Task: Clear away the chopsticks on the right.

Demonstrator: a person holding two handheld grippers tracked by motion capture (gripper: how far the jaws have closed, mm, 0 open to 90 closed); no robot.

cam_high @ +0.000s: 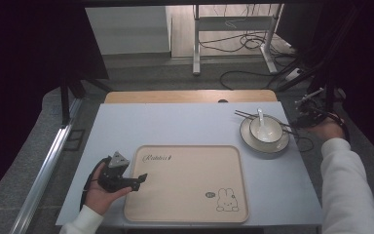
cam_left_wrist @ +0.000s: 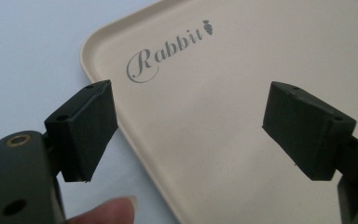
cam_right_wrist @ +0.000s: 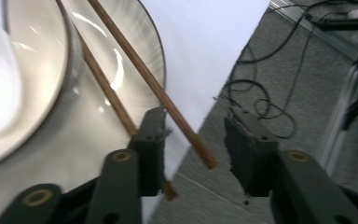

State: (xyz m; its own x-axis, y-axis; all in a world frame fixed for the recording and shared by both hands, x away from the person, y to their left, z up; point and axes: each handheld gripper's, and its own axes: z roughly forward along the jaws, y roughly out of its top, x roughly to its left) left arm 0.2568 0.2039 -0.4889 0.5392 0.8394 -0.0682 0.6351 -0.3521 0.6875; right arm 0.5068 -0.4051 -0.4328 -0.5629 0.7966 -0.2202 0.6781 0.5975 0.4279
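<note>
Wooden chopsticks [cam_right_wrist: 168, 100] between right tool [cam_right_wrist: 193, 140], parted

Dim, dark-edged high view; soft even light on the table [cam_high: 185, 124]; glare on the plate [cam_right_wrist: 121, 70]; blurry close-ups.

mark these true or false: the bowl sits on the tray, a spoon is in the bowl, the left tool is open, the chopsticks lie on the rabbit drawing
The bowl sits on the tray: false, it stands on a plate right of the tray.
A spoon is in the bowl: true.
The left tool is open: true, nothing lies between its jaws.
The chopsticks lie on the rabbit drawing: false, they rest across the plate.
</note>
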